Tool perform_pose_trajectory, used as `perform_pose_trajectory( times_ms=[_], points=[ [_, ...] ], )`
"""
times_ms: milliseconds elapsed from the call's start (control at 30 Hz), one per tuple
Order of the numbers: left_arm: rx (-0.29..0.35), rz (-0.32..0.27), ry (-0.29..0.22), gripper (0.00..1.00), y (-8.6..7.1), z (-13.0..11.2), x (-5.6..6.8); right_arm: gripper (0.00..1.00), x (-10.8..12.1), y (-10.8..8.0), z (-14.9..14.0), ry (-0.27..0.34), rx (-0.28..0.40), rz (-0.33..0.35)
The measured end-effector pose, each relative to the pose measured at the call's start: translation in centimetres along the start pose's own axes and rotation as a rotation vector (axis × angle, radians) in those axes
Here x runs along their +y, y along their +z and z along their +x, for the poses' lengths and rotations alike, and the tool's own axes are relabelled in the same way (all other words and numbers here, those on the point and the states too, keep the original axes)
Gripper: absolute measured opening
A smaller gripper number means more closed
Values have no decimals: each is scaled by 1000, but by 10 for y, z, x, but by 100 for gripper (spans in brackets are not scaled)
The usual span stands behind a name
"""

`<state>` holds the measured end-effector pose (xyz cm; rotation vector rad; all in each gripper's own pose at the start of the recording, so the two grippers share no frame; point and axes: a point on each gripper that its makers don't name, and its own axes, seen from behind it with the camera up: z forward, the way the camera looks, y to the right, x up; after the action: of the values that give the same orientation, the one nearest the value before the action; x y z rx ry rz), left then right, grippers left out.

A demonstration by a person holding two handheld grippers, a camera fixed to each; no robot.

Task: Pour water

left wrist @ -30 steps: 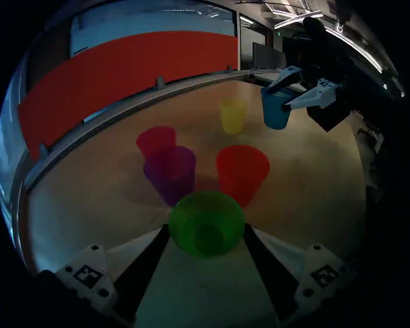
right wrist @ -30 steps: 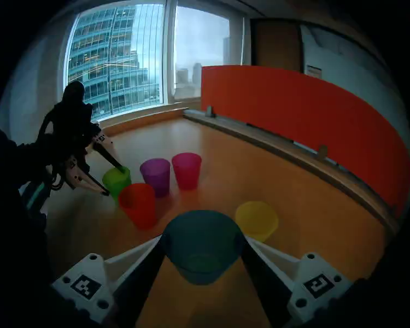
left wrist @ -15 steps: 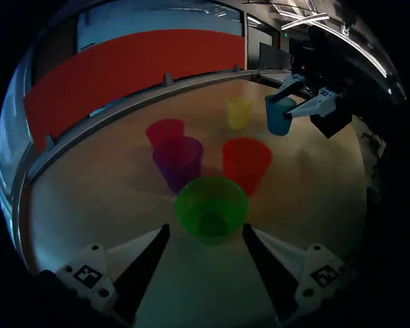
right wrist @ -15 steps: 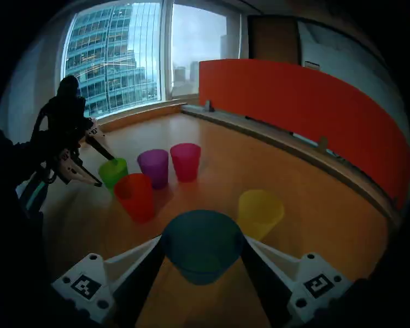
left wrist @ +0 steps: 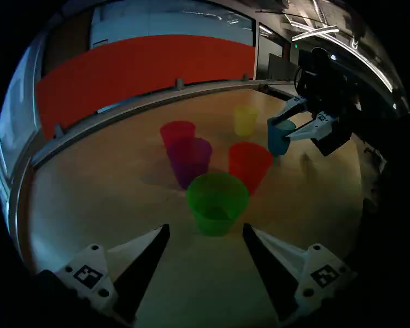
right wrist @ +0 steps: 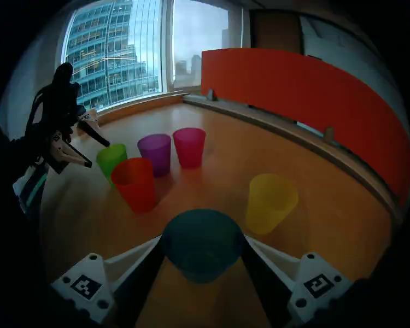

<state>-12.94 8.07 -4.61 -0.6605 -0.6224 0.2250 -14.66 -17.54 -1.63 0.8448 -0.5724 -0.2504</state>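
1. Your right gripper (right wrist: 202, 239) squeezes the blue cup (right wrist: 202, 259) from both sides. The cup stands straight, with its mouth up.
2. It is dark inside the blue cup, so I can't tell if there is water in it.
3. Your left gripper (left wrist: 205, 240) is open and holds nothing. The green cup (left wrist: 217, 203) stands right at its fingertips. No water shows inside it.
4. In the right gripper view, the yellow cup (right wrist: 270, 202) is the nearest one to the blue cup, ahead and to the right. The red cup (right wrist: 133, 183) is ahead and to the left.
5. The purple cup (right wrist: 154, 154) and the pink cup (right wrist: 189, 146) stand side by side behind the red cup. All the cups stand upright on the table (right wrist: 325, 229).
6. To pour, I think you must bring the blue cup over another cup's mouth, then tip it. The yellow cup is the shortest trip.
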Motion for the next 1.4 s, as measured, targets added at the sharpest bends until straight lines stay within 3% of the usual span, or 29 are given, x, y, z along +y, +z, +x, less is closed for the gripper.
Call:
perform_pose_trajectory(
  times_ms=[633,967,1267,1400],
  points=[
    [22,5,-12,100,-7,2,-1,94,-2,-2,-15,-33,-29,-28],
    [30,16,-17,100,-12,3,-1,100,-2,-5,-18,-35,-31,-42],
    [77,71,-49,100,-27,8,-14,100,1,-24,-27,-30,-22,-80],
    [102,95,-60,100,-33,8,-14,100,2,-35,-31,-23,-9,-104]
  ],
)
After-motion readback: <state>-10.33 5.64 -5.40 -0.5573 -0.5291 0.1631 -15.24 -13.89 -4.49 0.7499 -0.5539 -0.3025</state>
